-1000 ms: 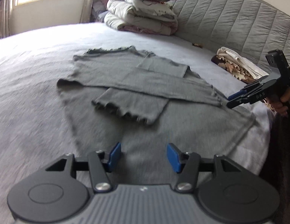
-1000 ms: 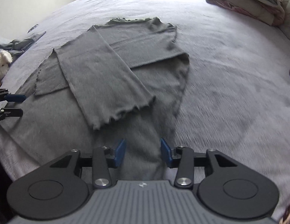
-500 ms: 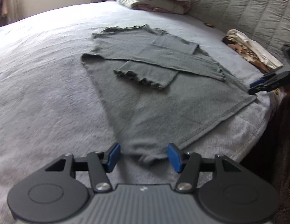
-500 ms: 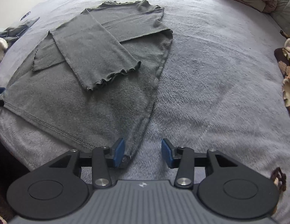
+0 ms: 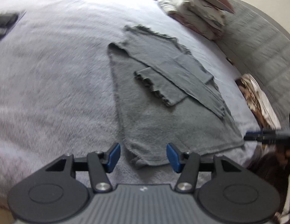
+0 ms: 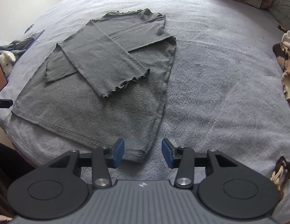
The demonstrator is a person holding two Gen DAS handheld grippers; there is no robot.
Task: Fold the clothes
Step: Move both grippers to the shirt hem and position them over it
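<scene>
A dark grey long-sleeved top lies flat on the bed with both sleeves folded across its front. My left gripper is open, its blue pads either side of the top's left hem corner. My right gripper is open at the right hem corner, which lies between the pads. Each gripper shows at the edge of the other's view: the right one in the left wrist view, the left one in the right wrist view.
The bed has a light grey fleece cover. Stacked bedding and a pillow sit at the quilted headboard. A folded patterned cloth lies at the bed edge. A soft toy and dark clothes lie on the far side.
Both grippers have drawn back toward the hem and lowered onto its two corners. The left wrist view has swung and is blurred. Both stay open.
</scene>
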